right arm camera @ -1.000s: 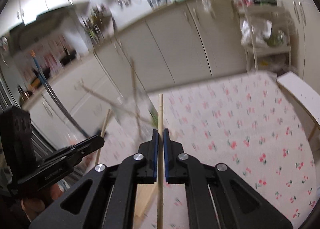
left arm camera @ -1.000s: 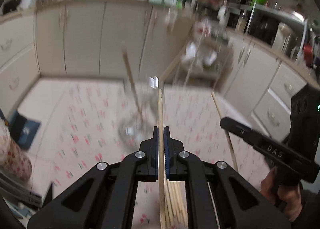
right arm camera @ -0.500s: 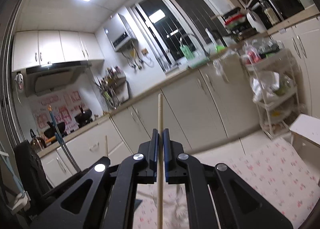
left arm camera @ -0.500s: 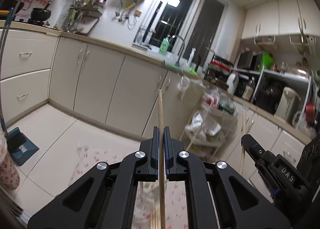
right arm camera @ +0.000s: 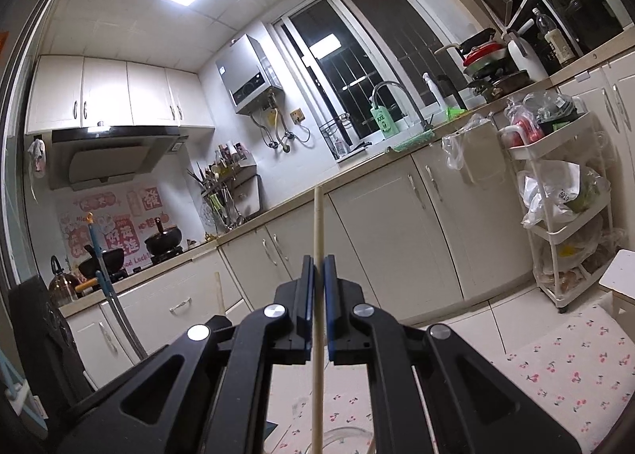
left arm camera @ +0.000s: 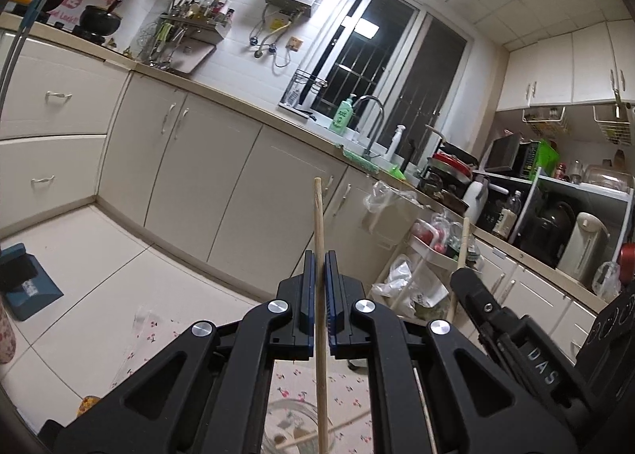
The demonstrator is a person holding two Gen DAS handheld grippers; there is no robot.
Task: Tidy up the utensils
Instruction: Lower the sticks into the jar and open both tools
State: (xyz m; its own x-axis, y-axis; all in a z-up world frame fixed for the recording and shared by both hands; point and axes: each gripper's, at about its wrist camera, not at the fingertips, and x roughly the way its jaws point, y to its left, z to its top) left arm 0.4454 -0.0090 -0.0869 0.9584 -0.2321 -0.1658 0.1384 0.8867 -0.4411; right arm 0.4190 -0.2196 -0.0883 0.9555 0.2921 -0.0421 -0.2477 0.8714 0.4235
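Currently one wooden chopstick (left arm camera: pixel 319 239) is clamped upright at frame centre by the left gripper (left arm camera: pixel 320 267); another chopstick (right arm camera: pixel 317 231) is pinched likewise by the right gripper (right arm camera: pixel 318 271).

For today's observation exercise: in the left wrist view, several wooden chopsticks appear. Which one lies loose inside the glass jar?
The slanted chopstick at the bottom, lying across the glass jar. The others stand upright, each clamped in a claw.

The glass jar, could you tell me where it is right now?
In the left wrist view, the jar sits at the bottom centre, beneath the shut left gripper and its chopstick.
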